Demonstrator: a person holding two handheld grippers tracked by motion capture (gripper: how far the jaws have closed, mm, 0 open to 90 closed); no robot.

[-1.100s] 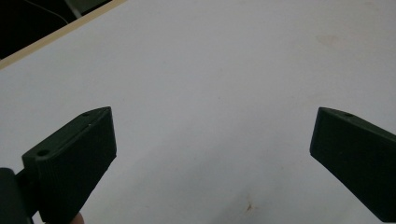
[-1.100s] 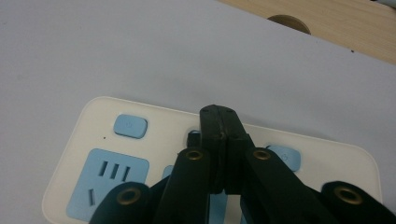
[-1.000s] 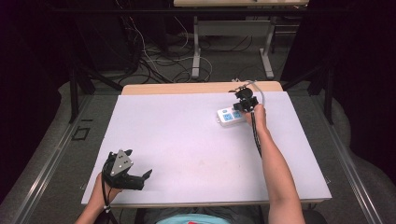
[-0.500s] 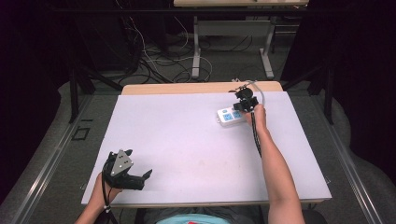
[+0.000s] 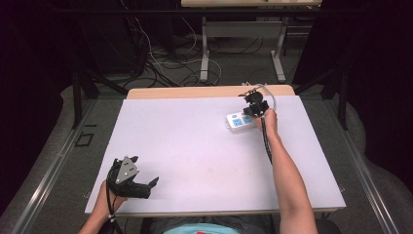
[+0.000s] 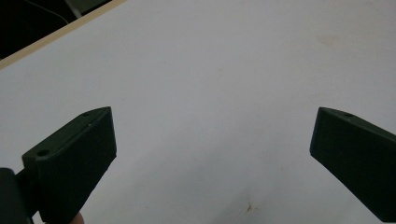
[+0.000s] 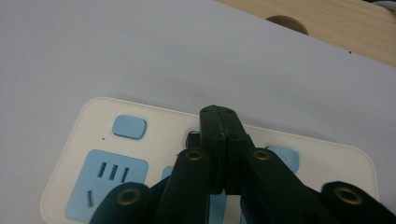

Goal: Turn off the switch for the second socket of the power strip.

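White sheet covers the counter (image 5: pixel 195 146), and dark floor with loose cables lies behind it. On the far right part of the counter lies the power strip (image 5: pixel 239 121), cream with blue sockets. Its long axis runs roughly left to right across the counter, slightly slanted, and its socket face points up. The right hand-held gripper (image 7: pixel 219 135) stands over the strip with its jaws pressed together; the tips seem to rest at a small dark part near a blue button (image 7: pixel 129 127), but I cannot tell if something is pinched between them. The left hand-held gripper (image 5: pixel 146 187) waits near the front left edge, jaws wide apart, holding nothing.

I think the risk is that the closed tips slip off the small target, because they are narrow. Also the light strip may slide on the smooth sheet if pushed sideways, since nothing holds it.
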